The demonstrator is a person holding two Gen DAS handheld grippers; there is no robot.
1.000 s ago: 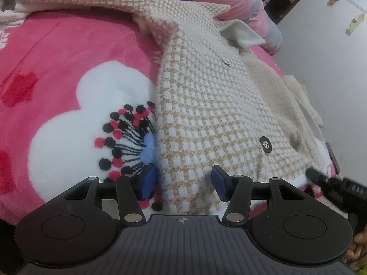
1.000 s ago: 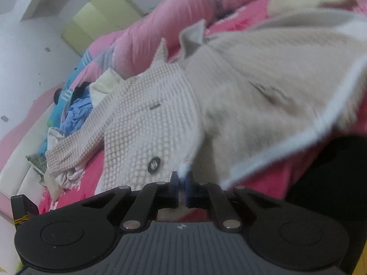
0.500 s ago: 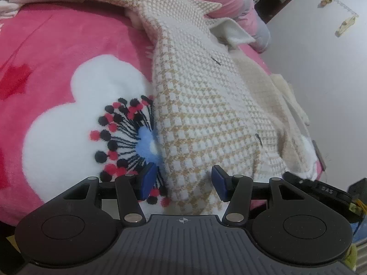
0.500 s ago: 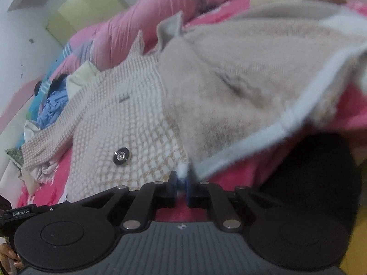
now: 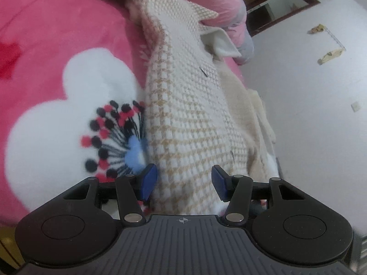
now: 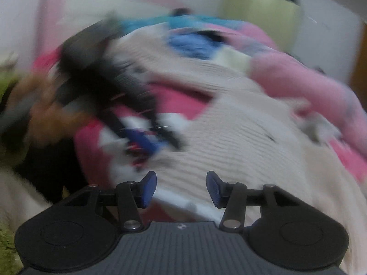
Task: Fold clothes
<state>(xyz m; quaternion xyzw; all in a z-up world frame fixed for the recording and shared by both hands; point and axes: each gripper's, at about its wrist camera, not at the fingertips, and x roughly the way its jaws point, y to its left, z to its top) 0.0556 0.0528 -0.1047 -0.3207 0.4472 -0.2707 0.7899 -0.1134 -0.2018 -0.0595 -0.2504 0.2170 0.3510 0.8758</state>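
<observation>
Your left gripper (image 5: 184,181) and right gripper (image 6: 181,189) both had fingers apart, holding nothing. The checked knit jacket (image 5: 190,119) lay on the pink blanket (image 5: 57,45), soft, thick and floppy; I judged its near hem the best place to pinch.

cream-and-tan houndstooth jacket (image 5: 190,119) on a pink blanket (image 5: 57,34) with a white flower (image 5: 68,119).

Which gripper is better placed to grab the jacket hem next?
Left. The left gripper is open, straddling the checked jacket's hem. The right gripper is open too, but its view is motion-blurred.
</observation>
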